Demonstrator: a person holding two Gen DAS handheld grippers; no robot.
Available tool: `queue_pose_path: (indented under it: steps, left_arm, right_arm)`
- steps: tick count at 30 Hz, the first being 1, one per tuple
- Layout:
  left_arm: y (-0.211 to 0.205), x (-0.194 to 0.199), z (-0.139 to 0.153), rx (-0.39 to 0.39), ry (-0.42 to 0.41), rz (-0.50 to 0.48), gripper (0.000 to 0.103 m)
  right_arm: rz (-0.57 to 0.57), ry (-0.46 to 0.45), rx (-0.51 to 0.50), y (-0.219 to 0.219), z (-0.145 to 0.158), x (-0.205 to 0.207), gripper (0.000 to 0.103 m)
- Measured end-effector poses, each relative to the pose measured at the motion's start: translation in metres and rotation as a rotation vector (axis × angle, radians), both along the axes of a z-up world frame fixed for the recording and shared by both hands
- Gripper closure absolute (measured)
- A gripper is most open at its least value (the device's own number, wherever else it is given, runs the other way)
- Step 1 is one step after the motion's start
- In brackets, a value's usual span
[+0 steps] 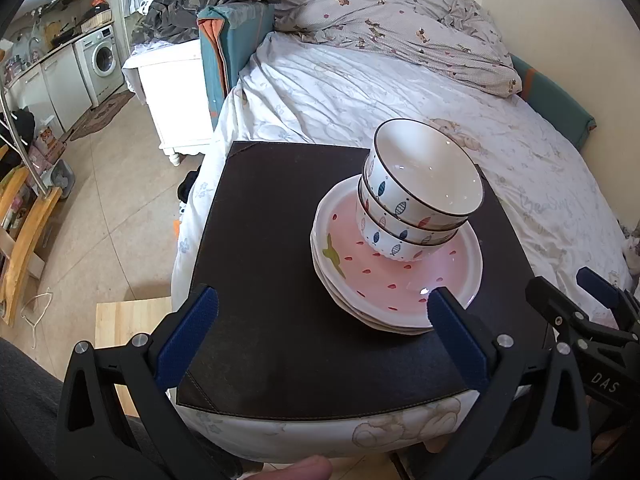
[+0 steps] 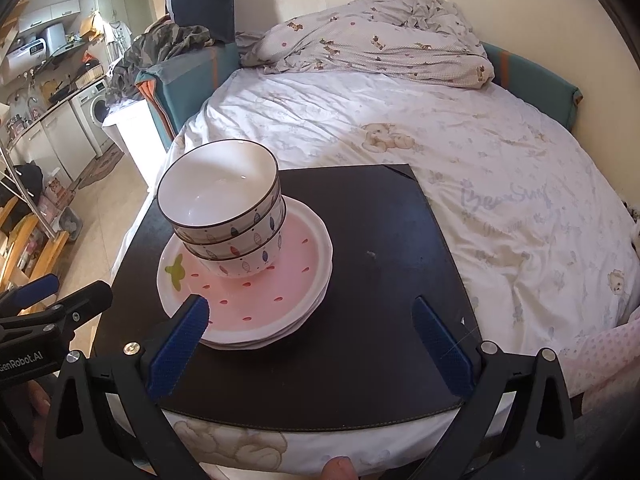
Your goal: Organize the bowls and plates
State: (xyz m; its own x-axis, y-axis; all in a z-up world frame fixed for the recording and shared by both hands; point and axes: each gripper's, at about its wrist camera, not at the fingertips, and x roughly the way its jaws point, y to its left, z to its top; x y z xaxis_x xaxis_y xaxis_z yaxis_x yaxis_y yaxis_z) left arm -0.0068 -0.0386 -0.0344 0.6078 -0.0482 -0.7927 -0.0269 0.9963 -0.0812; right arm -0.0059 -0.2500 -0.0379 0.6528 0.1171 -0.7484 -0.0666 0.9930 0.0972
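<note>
Three white bowls with fish patterns (image 1: 416, 200) (image 2: 228, 216) sit nested, leaning, on a stack of pink strawberry plates (image 1: 400, 284) (image 2: 276, 280). The stack rests on a dark mat (image 1: 272, 248) (image 2: 384, 248) laid on the bed. My left gripper (image 1: 324, 292) is open above the mat's near edge, its right fingertip in front of the plate rim. My right gripper (image 2: 308, 304) is open too, with its left fingertip overlapping the plates' near rim. Neither holds anything. The left gripper (image 2: 60, 296) shows at the left of the right wrist view, the right gripper (image 1: 576, 284) at the right of the left wrist view.
The mat lies on a white bed sheet (image 1: 360, 92) (image 2: 500, 168) with a crumpled quilt (image 1: 400, 24) (image 2: 372, 36) at the far end. A white nightstand (image 1: 176, 92), washing machine (image 1: 102, 58) and wooden shelves (image 1: 20, 224) stand to the left over tiled floor.
</note>
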Motion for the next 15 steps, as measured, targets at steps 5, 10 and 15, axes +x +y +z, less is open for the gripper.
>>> queue_pose_path:
  steps: [5,10,15]
  left_arm:
    - [0.0027,0.0000,0.0019,-0.003,-0.002,0.009,0.000]
    - [0.0038,-0.0011,0.0036,0.001,-0.008,0.017,0.000]
    - [0.0055,-0.0023,0.0050,-0.008,-0.016,0.018,0.000]
  right_arm:
    - [0.001,0.004,0.000,0.0003,0.0004,0.0003,0.000]
    - [0.001,0.006,0.001,0.0003,0.0003,0.0001,0.000]
    - [0.005,0.008,0.007,-0.0003,0.0009,0.0003,0.000]
